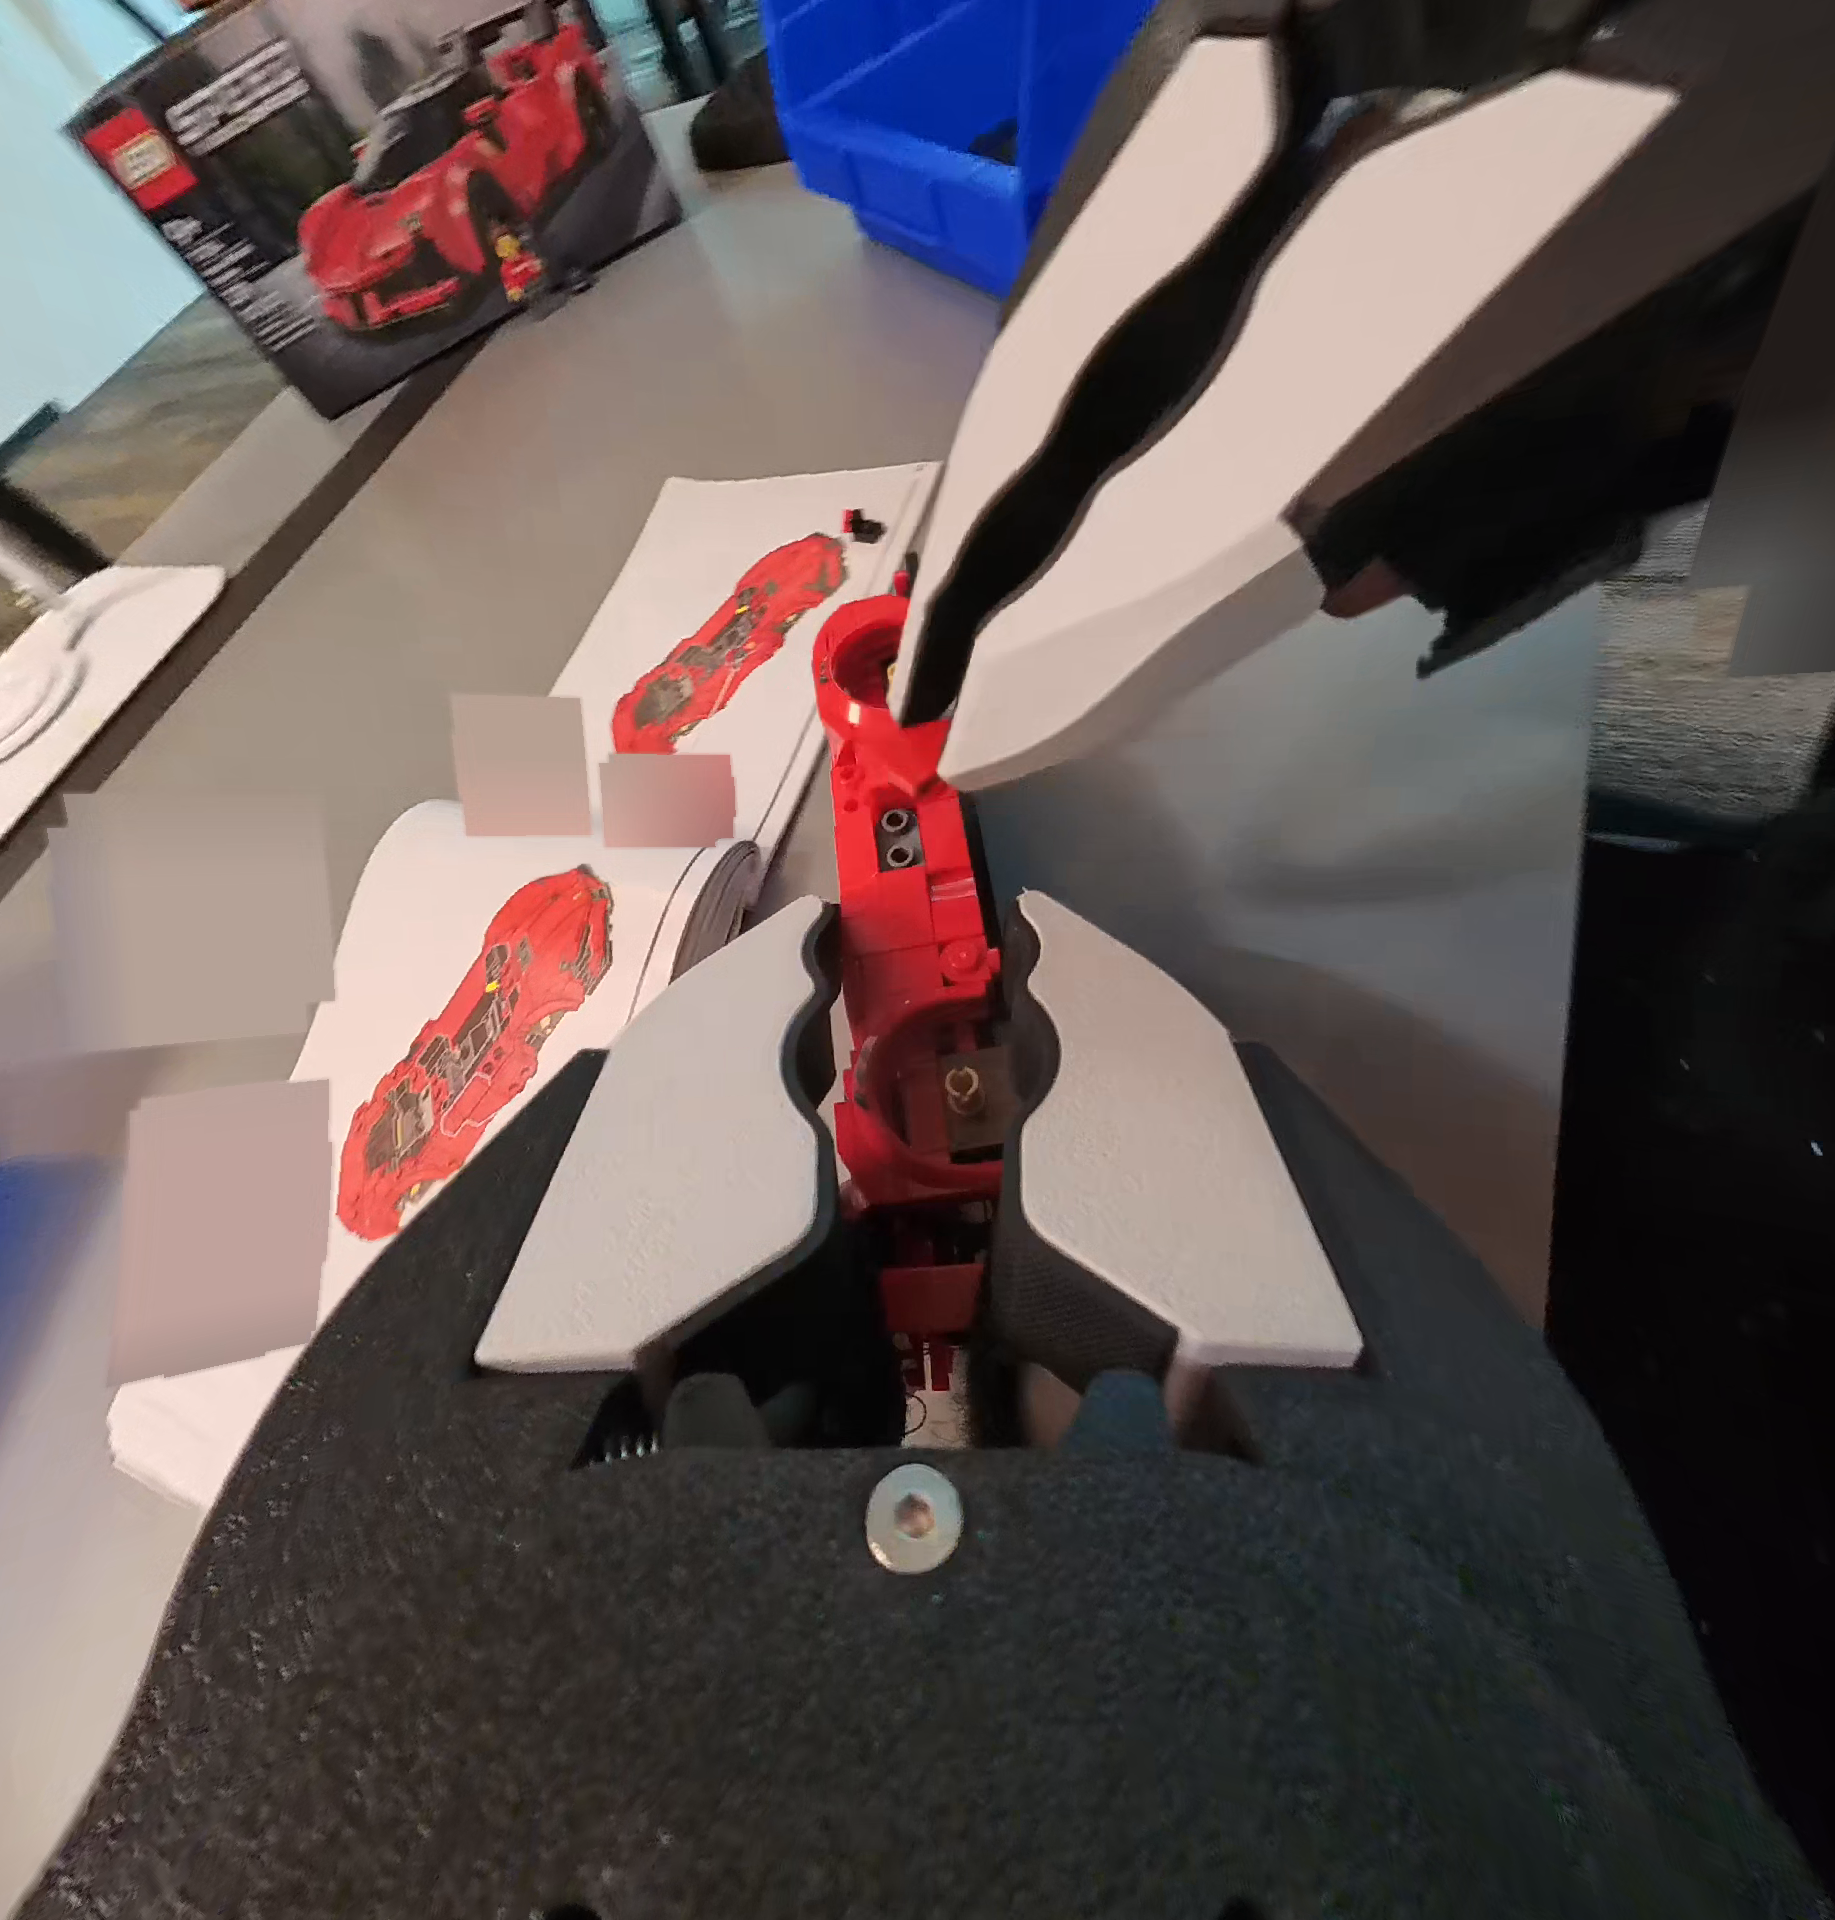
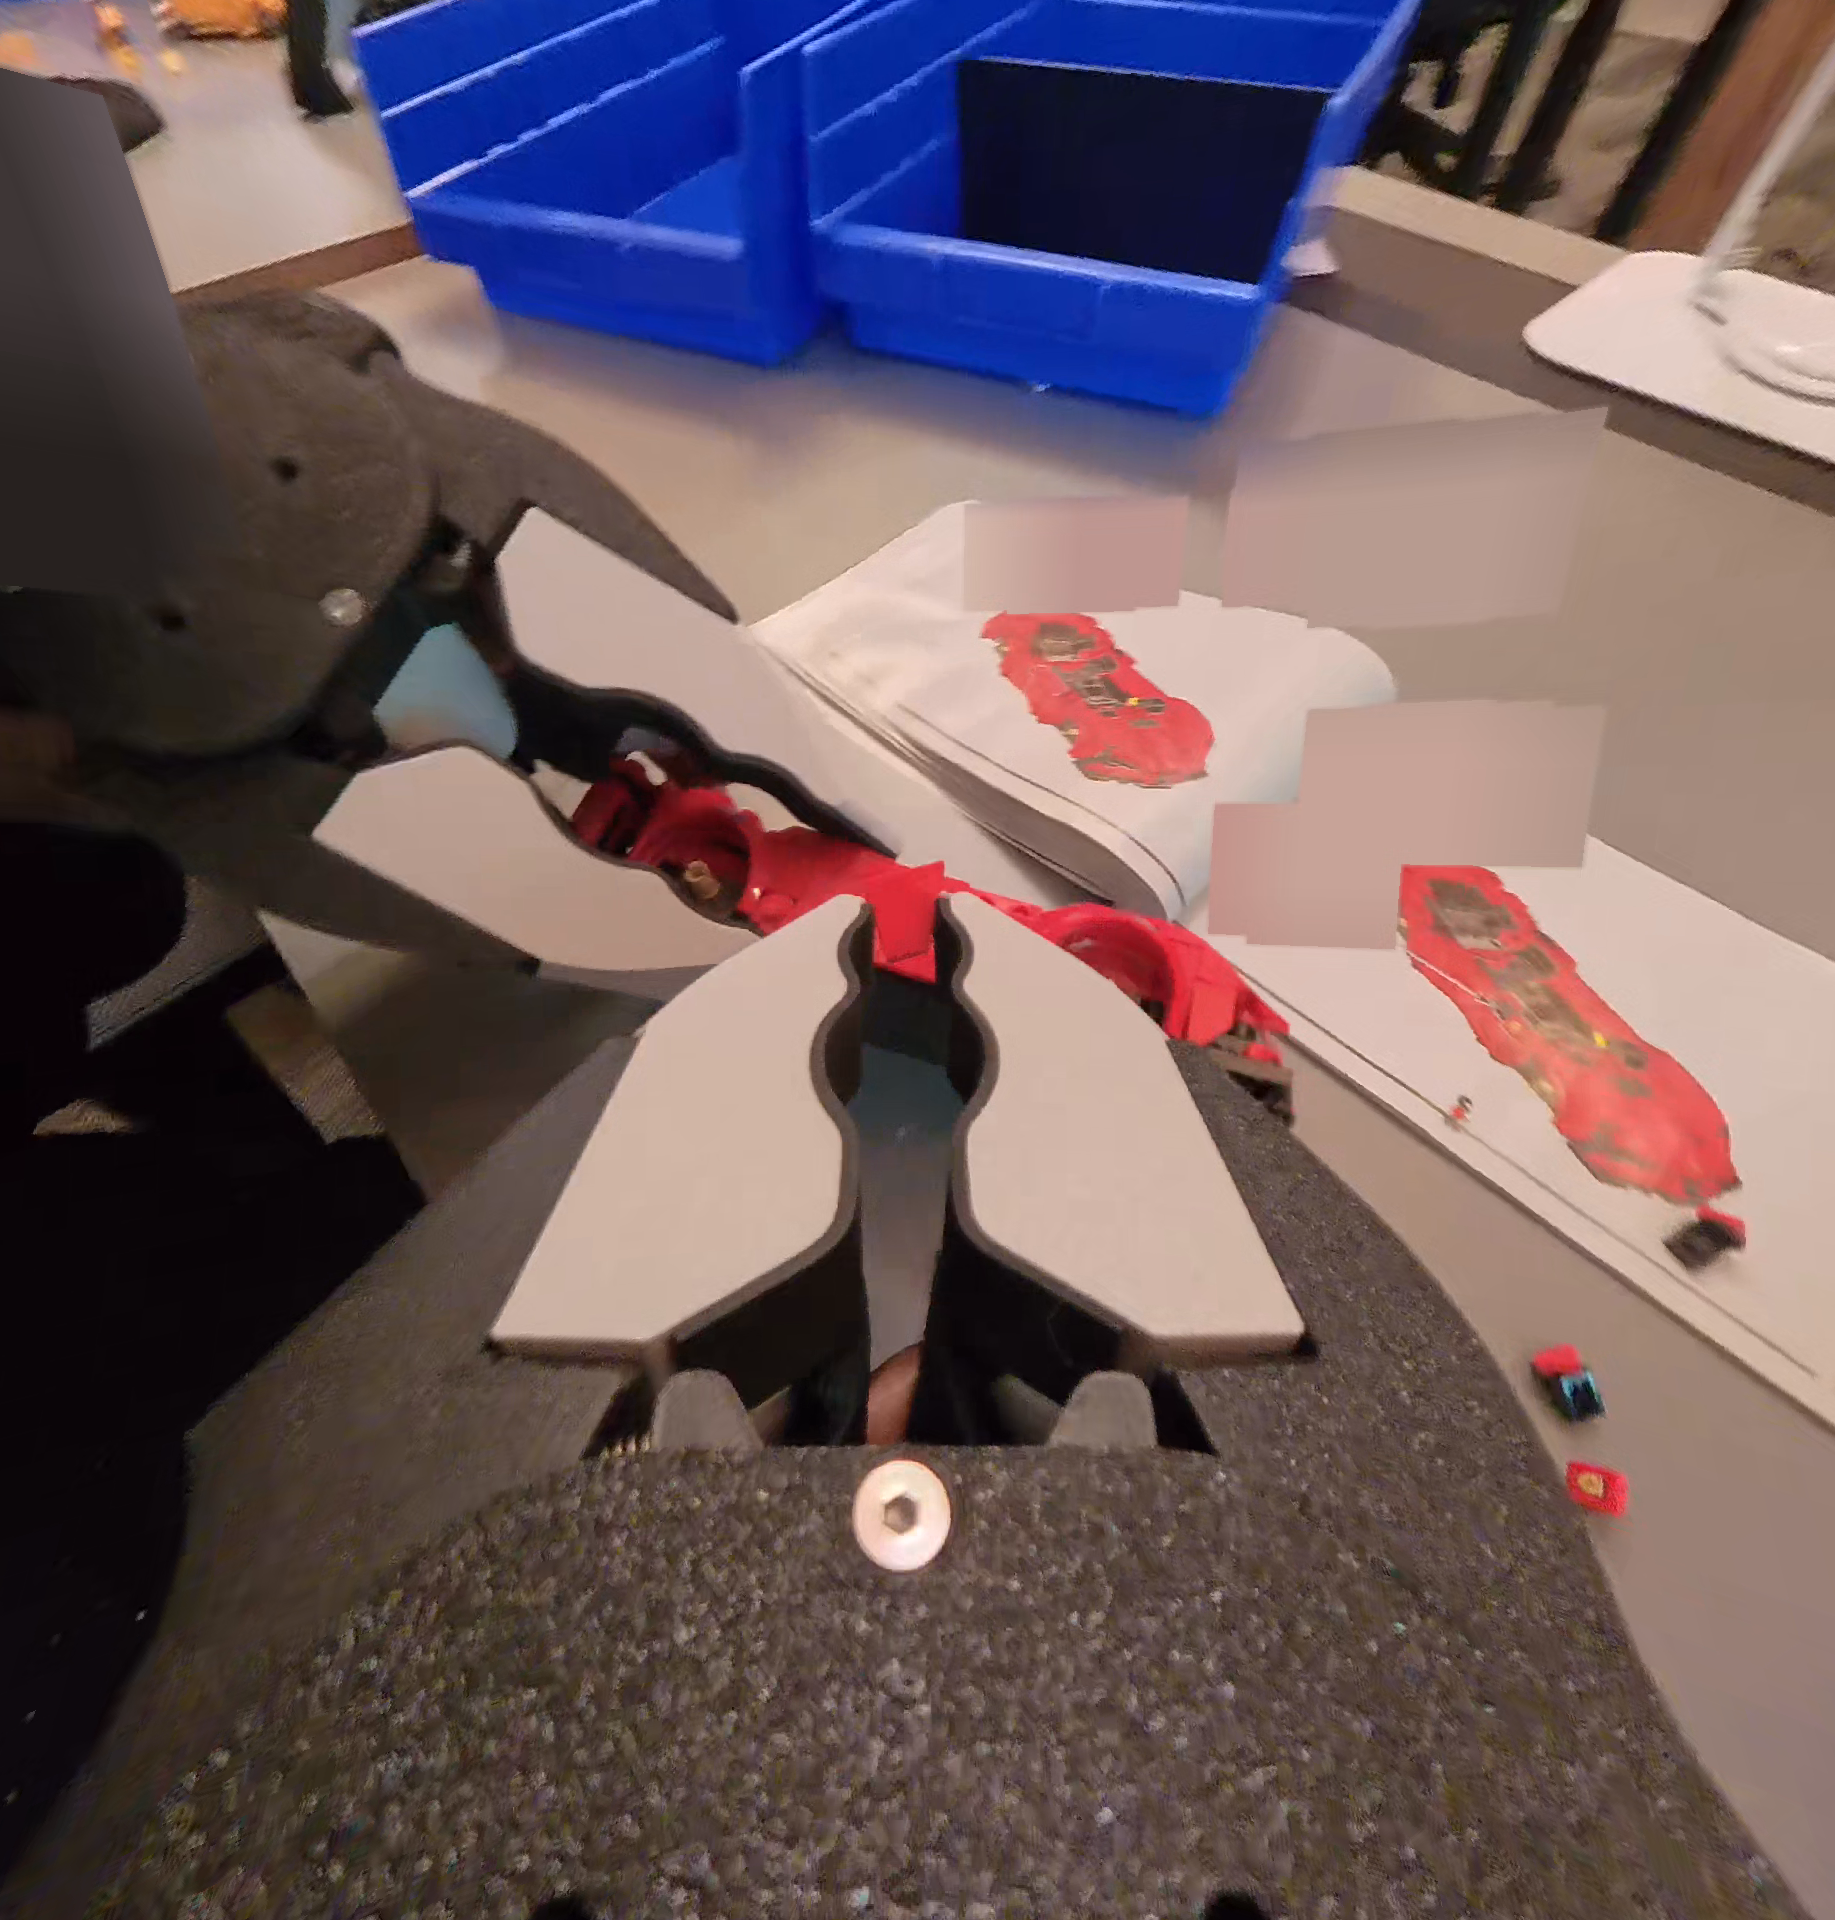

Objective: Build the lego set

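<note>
A partly built red lego car body (image 1: pixel 892 914) is held over the grey table (image 1: pixel 539 416). My left gripper (image 1: pixel 923 935) is shut on its near end, around a wheel arch. My right gripper (image 2: pixel 905 914) is shut on a small red piece (image 2: pixel 908 935) and presses it against the car body (image 2: pixel 1152 966) near the middle. In the left wrist view the right gripper (image 1: pixel 928 722) comes down from the upper right, with the red piece (image 1: pixel 918 756) at its tips on the car's far part. The left gripper (image 2: pixel 788 883) shows at the left of the right wrist view.
An open instruction booklet (image 1: pixel 477 987) (image 2: pixel 996 727) lies beside the car. The set's box (image 1: pixel 373 208) stands at the far left. Blue bins (image 2: pixel 892 208) stand at the back. Small loose pieces (image 2: pixel 1567 1382) (image 2: pixel 1597 1488) (image 2: pixel 1708 1236) lie at the right. A white stand base (image 2: pixel 1702 343) is far right. The tips of both grippers are at nearly the same place.
</note>
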### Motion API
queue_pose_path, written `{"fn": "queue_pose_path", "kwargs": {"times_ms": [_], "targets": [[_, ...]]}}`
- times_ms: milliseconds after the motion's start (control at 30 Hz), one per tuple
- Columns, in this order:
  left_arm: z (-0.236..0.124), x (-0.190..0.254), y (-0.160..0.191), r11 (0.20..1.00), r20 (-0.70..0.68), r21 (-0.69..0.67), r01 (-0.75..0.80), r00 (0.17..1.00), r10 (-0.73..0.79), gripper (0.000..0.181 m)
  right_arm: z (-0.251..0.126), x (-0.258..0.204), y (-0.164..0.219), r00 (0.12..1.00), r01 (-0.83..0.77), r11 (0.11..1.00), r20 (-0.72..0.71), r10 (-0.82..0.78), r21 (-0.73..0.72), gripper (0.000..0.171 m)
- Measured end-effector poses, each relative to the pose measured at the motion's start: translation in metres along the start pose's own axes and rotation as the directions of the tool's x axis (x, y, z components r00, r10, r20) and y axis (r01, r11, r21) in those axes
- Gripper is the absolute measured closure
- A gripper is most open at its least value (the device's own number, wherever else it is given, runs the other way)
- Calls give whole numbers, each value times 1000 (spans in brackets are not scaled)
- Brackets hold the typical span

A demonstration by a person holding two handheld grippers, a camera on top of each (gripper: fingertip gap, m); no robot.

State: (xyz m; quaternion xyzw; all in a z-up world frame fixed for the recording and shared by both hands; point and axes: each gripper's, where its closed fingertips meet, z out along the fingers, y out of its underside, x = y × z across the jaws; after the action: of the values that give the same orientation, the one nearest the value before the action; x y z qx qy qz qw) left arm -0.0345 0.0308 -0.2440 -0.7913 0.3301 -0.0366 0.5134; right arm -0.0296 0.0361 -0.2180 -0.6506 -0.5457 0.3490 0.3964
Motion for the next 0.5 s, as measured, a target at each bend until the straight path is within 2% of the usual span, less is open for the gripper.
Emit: {"fn": "queue_pose_path", "kwargs": {"times_ms": [267,500], "targets": [[4,1,-3,998,147,-64,-13,989,23,152,3,2,10,994,-96,995,-57,98,39,160],[6,3,-4,994,190,-100,-52,979,71,152,5,7,16,990,-114,993,-75,116,39,160]]}}
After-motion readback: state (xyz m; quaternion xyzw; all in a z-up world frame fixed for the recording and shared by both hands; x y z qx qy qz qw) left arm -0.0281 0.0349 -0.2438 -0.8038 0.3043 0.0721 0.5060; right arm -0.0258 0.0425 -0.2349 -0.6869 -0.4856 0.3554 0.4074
